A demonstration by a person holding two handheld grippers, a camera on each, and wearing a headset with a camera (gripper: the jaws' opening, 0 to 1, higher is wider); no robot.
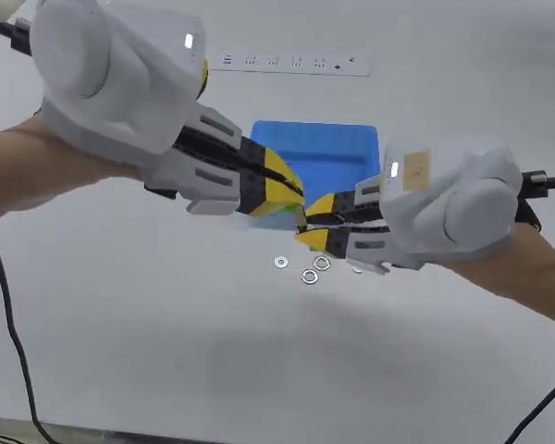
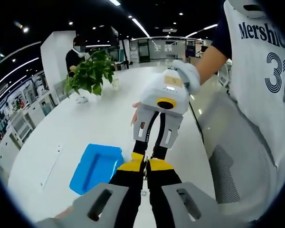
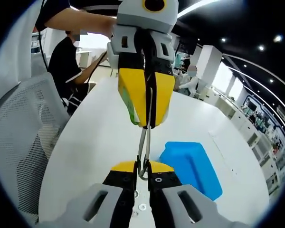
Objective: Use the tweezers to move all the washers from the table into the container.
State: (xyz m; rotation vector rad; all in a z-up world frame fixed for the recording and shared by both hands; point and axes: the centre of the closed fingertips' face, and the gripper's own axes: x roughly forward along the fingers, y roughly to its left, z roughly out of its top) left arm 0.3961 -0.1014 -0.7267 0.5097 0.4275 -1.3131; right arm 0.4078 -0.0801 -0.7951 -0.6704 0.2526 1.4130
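Tweezers: held off the counter, just in front of the container's near edge and above the loose washers. The long axis runs straight from one claw to the other, which lies roughly along the container's near edge in the head view. One end is inside the left claw and the other is inside the right claw. The two thin arms run side by side, nearly parallel. We cannot tell which end carries the tips.

Left claw: yellow jaws are pressed together on the tweezers' far end. It reaches in over the container's near-left corner.

Right claw: jaws are drawn in tight on the tweezers' near end. It faces the left claw head-on, just off the container's near-right side.

Container: a blue, shallow, rectangular tray standing flat on the counter. The part of its floor that shows is plain blue. The near edge is covered by the two claws.

Washers: we count four small rings lying flat on the counter outside the container. They sit in a loose cluster just beyond its near edge, under the right claw.
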